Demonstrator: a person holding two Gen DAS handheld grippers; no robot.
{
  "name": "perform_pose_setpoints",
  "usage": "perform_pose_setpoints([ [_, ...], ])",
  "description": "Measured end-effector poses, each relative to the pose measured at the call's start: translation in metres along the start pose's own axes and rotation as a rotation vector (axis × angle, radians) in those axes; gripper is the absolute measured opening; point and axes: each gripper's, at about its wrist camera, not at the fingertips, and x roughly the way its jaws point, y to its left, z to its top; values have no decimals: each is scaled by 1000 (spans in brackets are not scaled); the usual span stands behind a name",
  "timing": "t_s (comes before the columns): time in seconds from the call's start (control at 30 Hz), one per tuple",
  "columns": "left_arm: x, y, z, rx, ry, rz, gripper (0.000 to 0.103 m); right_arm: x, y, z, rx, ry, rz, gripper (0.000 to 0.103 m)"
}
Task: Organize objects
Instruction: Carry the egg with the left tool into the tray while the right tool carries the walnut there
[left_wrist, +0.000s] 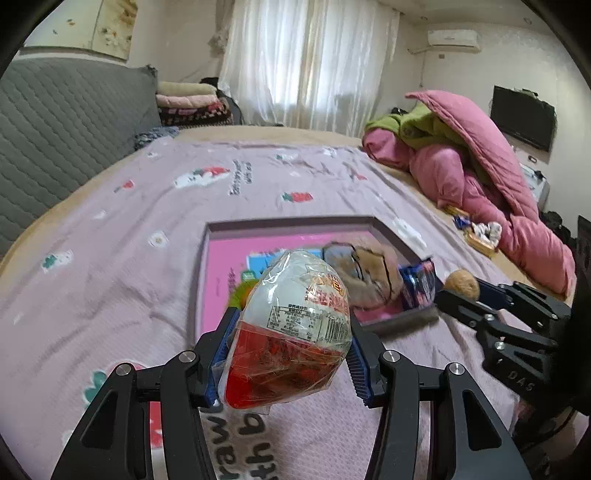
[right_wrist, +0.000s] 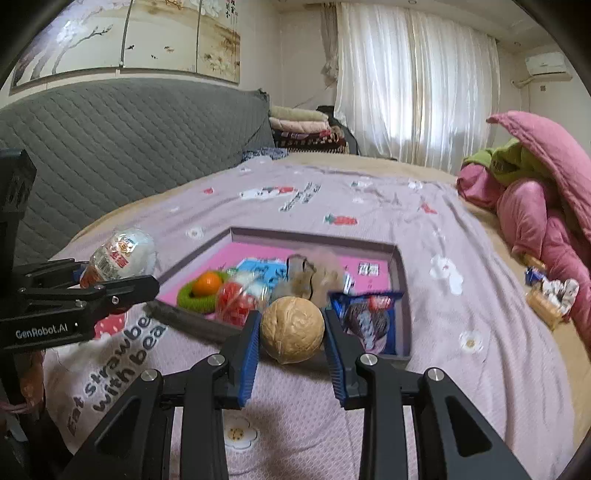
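Observation:
My left gripper (left_wrist: 290, 347) is shut on a plastic-wrapped egg toy (left_wrist: 291, 328), white on top and red below, held above the bedspread. In the right wrist view that same egg toy (right_wrist: 122, 258) and the left gripper (right_wrist: 110, 284) show at the left. My right gripper (right_wrist: 291, 332) is shut on a tan walnut (right_wrist: 292, 329), also lifted; the walnut (left_wrist: 461, 283) and the right gripper (left_wrist: 458, 291) appear at the right of the left wrist view. Ahead lies a shallow box (right_wrist: 402, 266) with a pink floor, holding a plush toy (right_wrist: 314, 277), a blue snack packet (right_wrist: 369, 317), an orange on a green ring (right_wrist: 207, 284) and another wrapped egg (right_wrist: 236, 304).
The bed carries a lilac printed bedspread (right_wrist: 369, 206). A pink and green quilt heap (left_wrist: 472, 158) lies at the right with small snack packets (right_wrist: 550, 295) at its foot. A grey quilted headboard (right_wrist: 110, 147) stands at the left, folded blankets (left_wrist: 188, 103) behind.

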Motion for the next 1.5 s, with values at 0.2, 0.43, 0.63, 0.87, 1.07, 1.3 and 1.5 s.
perform_pose_setpoints([
  [0.2, -9, 12, 21, 0, -34, 21, 55, -8, -1, 18, -10, -37, -8, 33],
  [0.43, -10, 21, 44, 12, -60, 46, 55, -10, -2, 44, -17, -78, -11, 33],
  [0.63, -4, 32, 61, 17, -73, 67, 55, -9, -1, 64, -28, -109, -11, 33],
  [0.87, 11, 44, 61, 6, -66, 69, 55, 4, 3, 65, -35, -101, -6, 33],
  [1.07, 33, 49, 44, -16, -25, 54, 55, 27, 7, 50, -44, -49, 6, 33],
  [1.3, 58, 50, 24, -9, 34, 53, 55, 48, 9, 29, -50, 19, 29, 33],
  [1.5, 69, 49, 10, 13, 72, 48, 55, 58, 8, 12, -49, 66, 41, 33],
])
